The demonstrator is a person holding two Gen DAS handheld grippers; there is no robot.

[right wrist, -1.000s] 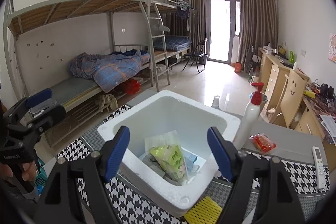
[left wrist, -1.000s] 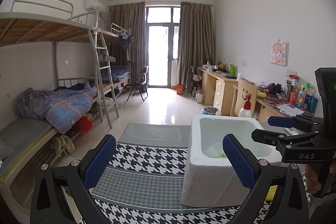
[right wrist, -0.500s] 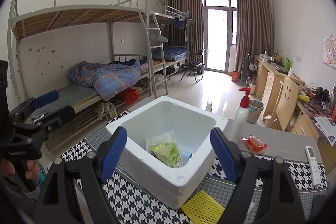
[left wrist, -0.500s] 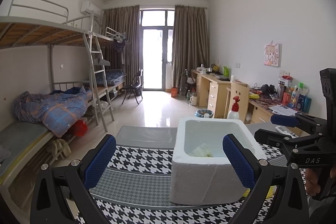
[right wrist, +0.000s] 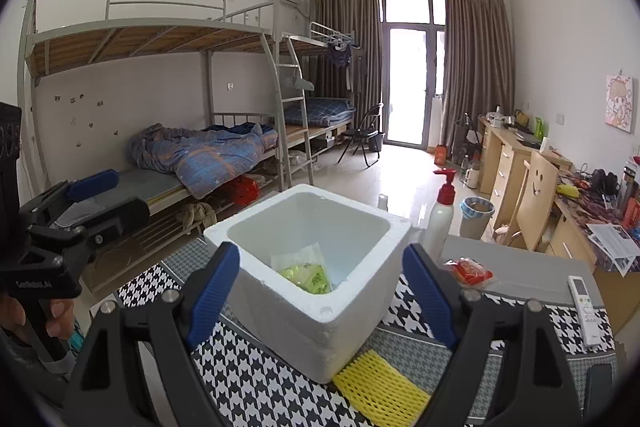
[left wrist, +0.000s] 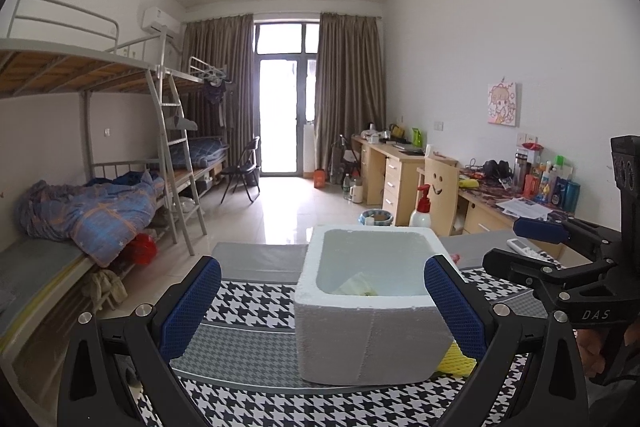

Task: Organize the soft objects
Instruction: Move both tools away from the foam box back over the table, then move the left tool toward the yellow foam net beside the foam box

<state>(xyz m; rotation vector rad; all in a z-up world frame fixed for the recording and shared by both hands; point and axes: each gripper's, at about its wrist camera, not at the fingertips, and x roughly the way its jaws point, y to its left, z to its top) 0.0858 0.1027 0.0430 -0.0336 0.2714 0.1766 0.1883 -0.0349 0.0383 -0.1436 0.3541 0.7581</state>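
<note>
A white foam box (right wrist: 320,291) (left wrist: 372,323) stands on the houndstooth table mat (right wrist: 256,379). Inside it lies a clear packet with green contents (right wrist: 306,269), whose yellow-green edge (left wrist: 356,285) shows over the rim in the left wrist view. A yellow foam net sleeve (right wrist: 378,385) (left wrist: 456,363) lies on the mat against the box's near corner. A red packet (right wrist: 468,271) lies behind the box to the right. My right gripper (right wrist: 322,307) is in front of the box, its jaws opening with nothing between the pads. My left gripper (left wrist: 322,311) is open and empty, level with the box's near side.
A white pump bottle with a red top (right wrist: 440,215) stands behind the box. A white remote (right wrist: 584,307) lies at the right of the mat. Bunk beds (right wrist: 208,155) line the left wall, desks (right wrist: 516,163) and a wooden chair (right wrist: 536,195) the right.
Both grippers have drawn back from the foam box, which looks smaller and farther in both views. The right gripper's jaws have spread a little wider. The yellow sleeve shows more fully.
</note>
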